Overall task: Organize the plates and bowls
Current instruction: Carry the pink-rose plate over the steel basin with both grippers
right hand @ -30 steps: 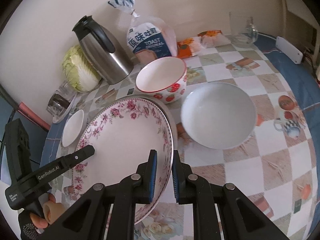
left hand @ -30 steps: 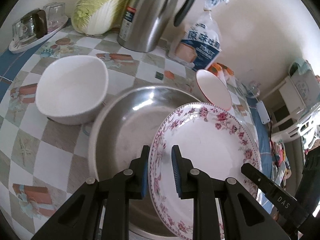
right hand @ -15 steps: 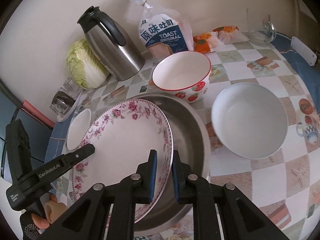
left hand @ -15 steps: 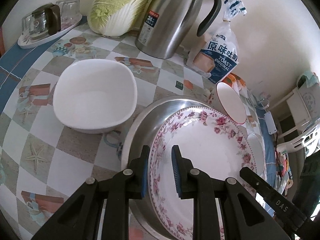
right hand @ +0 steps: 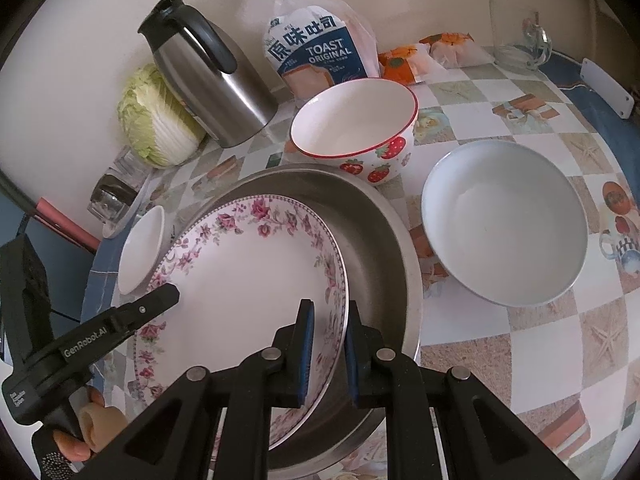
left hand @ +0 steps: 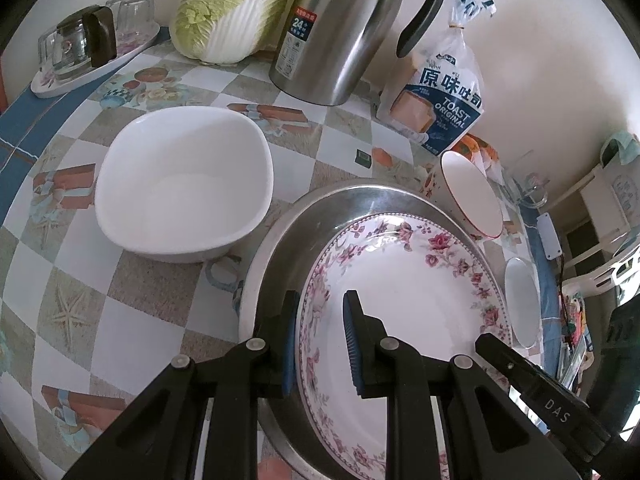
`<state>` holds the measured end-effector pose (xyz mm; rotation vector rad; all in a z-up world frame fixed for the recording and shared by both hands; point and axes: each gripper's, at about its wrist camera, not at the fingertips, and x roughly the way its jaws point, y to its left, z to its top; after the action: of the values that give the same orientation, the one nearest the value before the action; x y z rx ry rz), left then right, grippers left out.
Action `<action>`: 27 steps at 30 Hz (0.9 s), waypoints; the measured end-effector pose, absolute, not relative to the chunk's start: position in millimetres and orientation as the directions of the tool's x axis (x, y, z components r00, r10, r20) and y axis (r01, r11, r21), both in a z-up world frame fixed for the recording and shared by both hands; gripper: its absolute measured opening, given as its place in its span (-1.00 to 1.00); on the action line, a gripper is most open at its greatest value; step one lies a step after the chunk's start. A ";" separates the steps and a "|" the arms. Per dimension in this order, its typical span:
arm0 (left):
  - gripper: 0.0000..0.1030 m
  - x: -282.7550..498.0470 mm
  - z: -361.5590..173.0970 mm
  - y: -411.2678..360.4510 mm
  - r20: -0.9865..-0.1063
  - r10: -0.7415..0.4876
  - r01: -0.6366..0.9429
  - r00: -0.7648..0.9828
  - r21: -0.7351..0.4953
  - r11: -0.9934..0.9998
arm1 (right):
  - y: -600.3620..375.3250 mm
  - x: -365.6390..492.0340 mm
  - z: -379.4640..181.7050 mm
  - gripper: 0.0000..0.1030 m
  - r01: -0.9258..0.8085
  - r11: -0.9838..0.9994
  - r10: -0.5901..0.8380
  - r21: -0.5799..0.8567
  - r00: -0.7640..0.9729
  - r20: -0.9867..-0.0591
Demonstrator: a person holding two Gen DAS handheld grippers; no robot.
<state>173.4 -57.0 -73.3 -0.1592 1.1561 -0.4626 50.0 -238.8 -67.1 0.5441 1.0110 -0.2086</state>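
Observation:
A floral-rimmed white plate [left hand: 404,292] [right hand: 248,268] sits tilted inside a large steel pan [left hand: 320,216] [right hand: 372,220]. My left gripper [left hand: 320,344] is shut on the plate's left rim. My right gripper [right hand: 328,344] is shut on its right rim. A white squarish bowl [left hand: 180,184] [right hand: 140,248] stands left of the pan. A strawberry bowl [right hand: 356,128] [left hand: 472,188] stands behind the pan. A round white bowl [right hand: 504,220] [left hand: 520,300] stands right of it.
A steel thermos jug [left hand: 344,28] [right hand: 208,84], a cabbage [left hand: 232,4] [right hand: 156,120], a toast bag [left hand: 444,96] [right hand: 316,56] and a tray of glasses [left hand: 88,52] line the wall. A glass mug [right hand: 516,36] and a white box [right hand: 608,88] stand far right.
Both grippers have carried the floral plate over the steel pan and lowered it into the pan. Both keep their grip on the rim.

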 end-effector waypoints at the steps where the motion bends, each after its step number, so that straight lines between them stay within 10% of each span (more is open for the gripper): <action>1: -0.57 173.7 -74.0 -58.0 -0.845 -0.429 0.272 0.319 -0.353 0.895 | -239.1 50.3 -67.6 -0.70 0.411 0.849 0.079 0.333 0.524 -0.848; 27: -0.57 174.5 -81.6 -74.9 -0.880 -0.342 0.305 0.328 -0.244 0.920 | -236.0 56.4 -69.0 -0.70 0.428 0.865 0.023 0.262 0.489 -0.872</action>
<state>174.5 -74.9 -81.6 -0.0361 1.1617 -0.4241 56.4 -236.0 -69.0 0.4867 1.0400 -0.2583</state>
